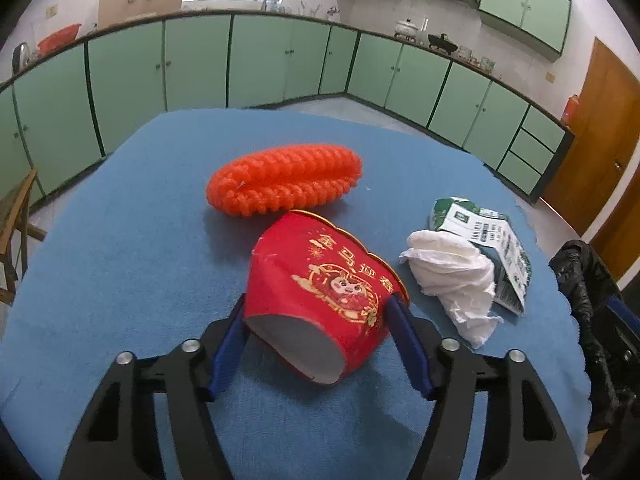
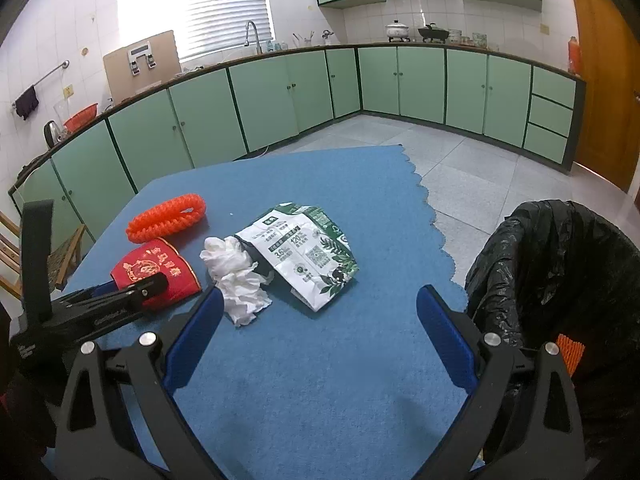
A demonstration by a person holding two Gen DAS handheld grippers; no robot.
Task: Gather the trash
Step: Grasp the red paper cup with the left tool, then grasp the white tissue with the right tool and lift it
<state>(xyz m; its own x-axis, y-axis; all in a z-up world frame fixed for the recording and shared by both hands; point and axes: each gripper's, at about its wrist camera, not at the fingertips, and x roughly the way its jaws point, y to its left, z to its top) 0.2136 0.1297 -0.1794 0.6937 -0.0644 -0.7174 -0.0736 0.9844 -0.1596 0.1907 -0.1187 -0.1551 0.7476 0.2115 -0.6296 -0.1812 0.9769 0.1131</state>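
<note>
A red paper cup (image 1: 320, 280) with gold print lies on its side on the blue tablecloth (image 1: 120, 260). My left gripper (image 1: 318, 300) is shut on it, one blue pad against each side, and its mouth is squashed oval. Beyond it lies an orange foam net (image 1: 284, 184). To its right are a crumpled white tissue (image 1: 452, 276) and a flattened green and white carton (image 1: 492, 248). My right gripper (image 2: 320, 296) stands open and empty above the cloth, just short of the tissue (image 2: 236, 276) and the carton (image 2: 308, 256).
A bin lined with a black bag (image 2: 560, 264) stands off the table's right edge, with an orange net piece (image 2: 570, 350) inside. Green kitchen cabinets (image 2: 280, 100) run along the far walls. A wooden chair (image 1: 16, 232) stands left of the table.
</note>
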